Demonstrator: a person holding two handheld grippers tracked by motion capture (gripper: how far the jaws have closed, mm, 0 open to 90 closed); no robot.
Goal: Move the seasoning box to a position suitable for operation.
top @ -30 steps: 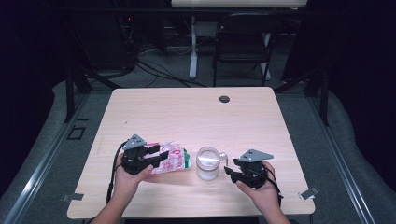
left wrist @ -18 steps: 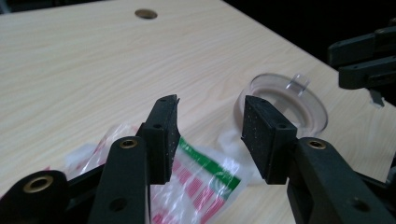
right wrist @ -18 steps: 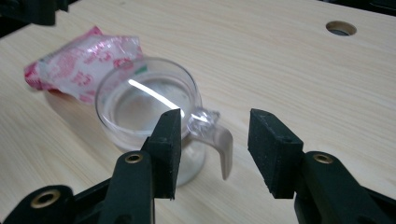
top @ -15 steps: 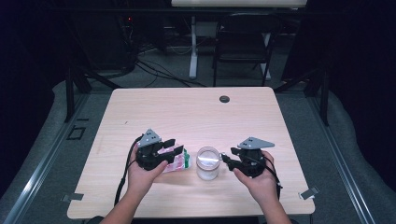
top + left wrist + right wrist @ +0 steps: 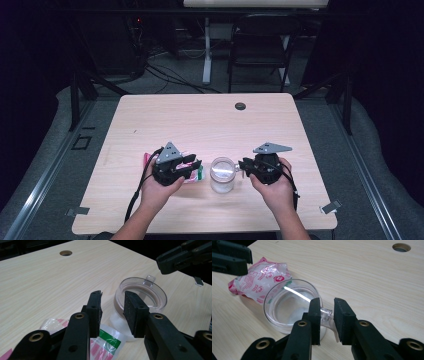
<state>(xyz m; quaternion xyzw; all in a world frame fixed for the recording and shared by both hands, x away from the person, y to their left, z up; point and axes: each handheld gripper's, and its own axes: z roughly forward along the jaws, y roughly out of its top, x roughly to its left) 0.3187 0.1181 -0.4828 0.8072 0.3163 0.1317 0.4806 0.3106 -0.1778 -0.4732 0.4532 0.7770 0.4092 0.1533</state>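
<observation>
A clear glass mug (image 5: pixel 222 175) stands near the table's front edge, seen close in the right gripper view (image 5: pixel 287 302). A pink and white plastic packet (image 5: pixel 259 277) lies just to its left. My left gripper (image 5: pixel 194 166) hovers over the packet's (image 5: pixel 107 340) end nearest the mug. Its jaws have just been closing, and nothing shows between the pads (image 5: pixel 96 305). My right gripper (image 5: pixel 327 302) straddles the mug's handle (image 5: pixel 325 314). Its jaws have just been closing too, and a sliver of gap remains beside the handle.
A round cable hole (image 5: pixel 240 106) sits near the table's far edge. A dark folding chair (image 5: pixel 260 45) and cables stand beyond the table (image 5: pixel 200 125). Bare wood stretches behind the mug and to both sides.
My left gripper has slid right over the packet toward the mug. My right gripper has moved left and up to the mug's handle. Both pairs of jaws now stand narrower.
</observation>
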